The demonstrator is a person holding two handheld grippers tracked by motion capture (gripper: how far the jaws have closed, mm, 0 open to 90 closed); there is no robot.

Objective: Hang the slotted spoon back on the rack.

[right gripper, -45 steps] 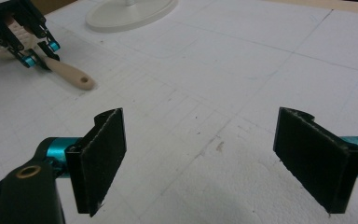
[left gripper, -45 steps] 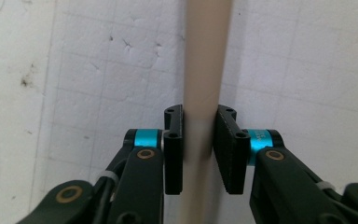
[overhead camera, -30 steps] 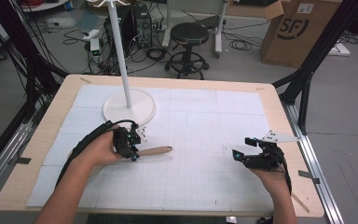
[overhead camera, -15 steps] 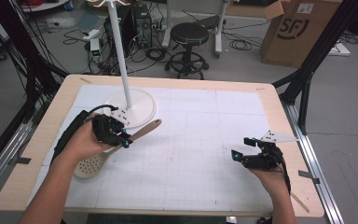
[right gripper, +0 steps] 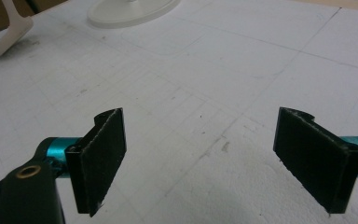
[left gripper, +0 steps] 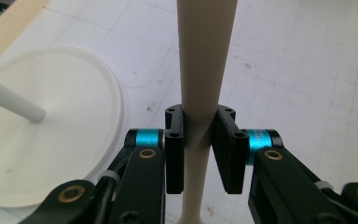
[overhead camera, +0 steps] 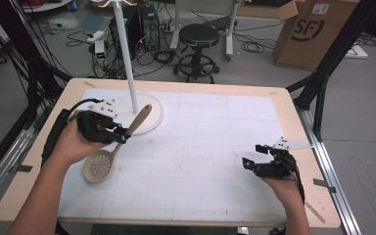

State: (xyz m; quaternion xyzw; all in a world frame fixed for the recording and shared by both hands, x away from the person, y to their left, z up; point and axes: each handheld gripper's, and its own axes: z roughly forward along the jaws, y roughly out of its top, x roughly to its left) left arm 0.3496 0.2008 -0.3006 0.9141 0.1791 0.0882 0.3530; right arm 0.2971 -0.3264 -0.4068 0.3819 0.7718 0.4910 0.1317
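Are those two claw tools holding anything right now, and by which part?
The left gripper clamps a beige slotted spoon by the narrow middle of its handle, its round bowl hanging below. The right gripper holds nothing; its jaws stand open.

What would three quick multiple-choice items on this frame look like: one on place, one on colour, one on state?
1. Where is the stand's base?
A. far left part of the table
B. near right corner
C. on the floor

2. What colour is the spoon?
A. red
B. beige
C. black

3. How do the right gripper's jaws stand?
A. shut on the spoon
B. shut on the pole
C. open, nothing between them

Answers:
1 A: in the high view the round white base sits on the mat toward the far left, by the left gripper.
2 B: handle and slotted head are both pale beige; the left gripper view shows the handle clamped between its pads.
3 C: the right gripper view shows wide-apart pads with bare mat between.
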